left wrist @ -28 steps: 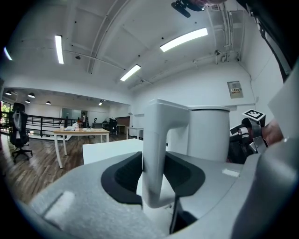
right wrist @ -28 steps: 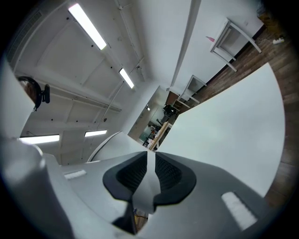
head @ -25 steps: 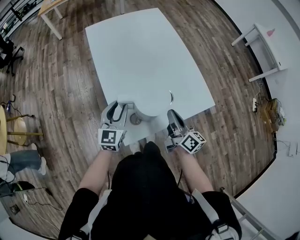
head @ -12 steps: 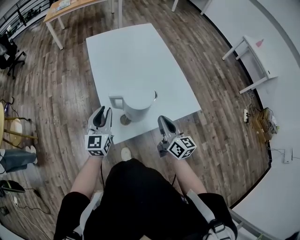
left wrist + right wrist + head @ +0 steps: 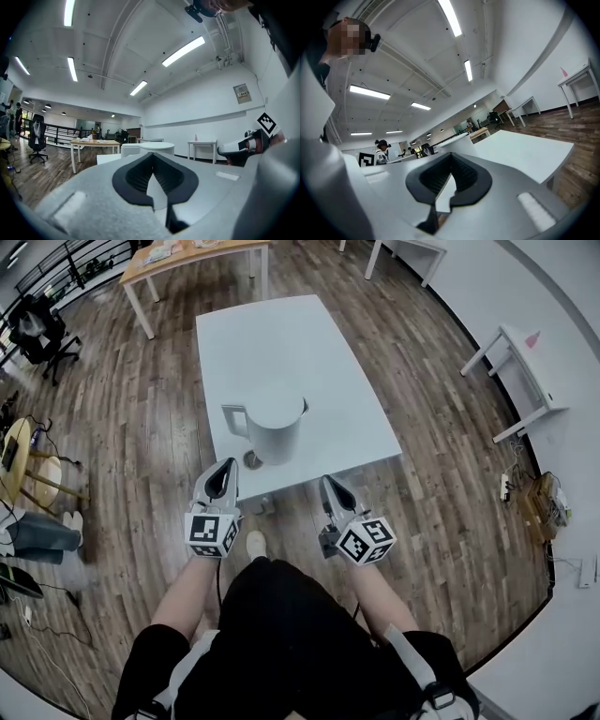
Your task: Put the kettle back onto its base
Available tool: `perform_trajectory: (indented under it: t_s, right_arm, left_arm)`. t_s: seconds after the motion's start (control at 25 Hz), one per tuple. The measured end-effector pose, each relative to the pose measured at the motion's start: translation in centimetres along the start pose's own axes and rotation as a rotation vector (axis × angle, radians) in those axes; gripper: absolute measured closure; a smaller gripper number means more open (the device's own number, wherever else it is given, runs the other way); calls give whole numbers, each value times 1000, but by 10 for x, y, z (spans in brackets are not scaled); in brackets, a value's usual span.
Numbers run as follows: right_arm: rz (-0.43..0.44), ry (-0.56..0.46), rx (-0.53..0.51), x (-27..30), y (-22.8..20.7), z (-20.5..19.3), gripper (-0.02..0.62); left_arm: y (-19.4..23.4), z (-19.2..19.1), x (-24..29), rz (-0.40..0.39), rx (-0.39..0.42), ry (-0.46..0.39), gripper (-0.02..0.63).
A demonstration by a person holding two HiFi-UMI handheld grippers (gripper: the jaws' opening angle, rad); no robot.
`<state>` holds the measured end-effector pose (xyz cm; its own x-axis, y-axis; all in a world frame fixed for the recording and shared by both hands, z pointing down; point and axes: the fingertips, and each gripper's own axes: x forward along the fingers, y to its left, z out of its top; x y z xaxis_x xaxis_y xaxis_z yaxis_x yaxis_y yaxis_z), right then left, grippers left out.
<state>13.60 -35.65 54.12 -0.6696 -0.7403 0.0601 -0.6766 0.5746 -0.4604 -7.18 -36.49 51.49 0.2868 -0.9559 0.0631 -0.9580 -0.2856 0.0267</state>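
Note:
The white kettle (image 5: 278, 426) stands upright near the front edge of the white table (image 5: 281, 343), its handle (image 5: 234, 418) pointing left. A small dark round piece (image 5: 253, 461) shows at its bottom left edge; the base itself is hidden under the kettle. My left gripper (image 5: 228, 468) hangs in front of the table edge, shut and empty, a short way from the handle. My right gripper (image 5: 328, 484) is also shut and empty, off the front edge to the kettle's right. In the left gripper view the kettle's lid (image 5: 157, 146) shows just beyond the closed jaws.
A wooden table (image 5: 187, 254) stands behind the white one. A small white side table (image 5: 525, 362) is at the right, and an office chair (image 5: 37, 324) and a stool (image 5: 28, 474) at the left. Wood floor surrounds the table.
Both grippers drew back from the kettle toward the person and rose off the table edge. The left jaws, open by the handle before, have closed. The kettle stays on the table.

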Motion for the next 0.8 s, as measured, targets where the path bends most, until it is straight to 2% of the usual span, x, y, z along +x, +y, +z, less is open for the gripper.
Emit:
perform_trajectory:
  t_s: [0.24,0.48,0.8]
  right_arm:
    - [41,-16,-55,-21,18,-3,595]
    - [32,-28,-80,-38,33,-2,595]
    - [0,-74,-96,-39,64,6,595]
  left_arm:
    - [-18,8,-46,9,1,-11,603]
    - [-13,19,-67,26,16,-39,603]
    - [-6,40,-84,-47,-9,-92,603]
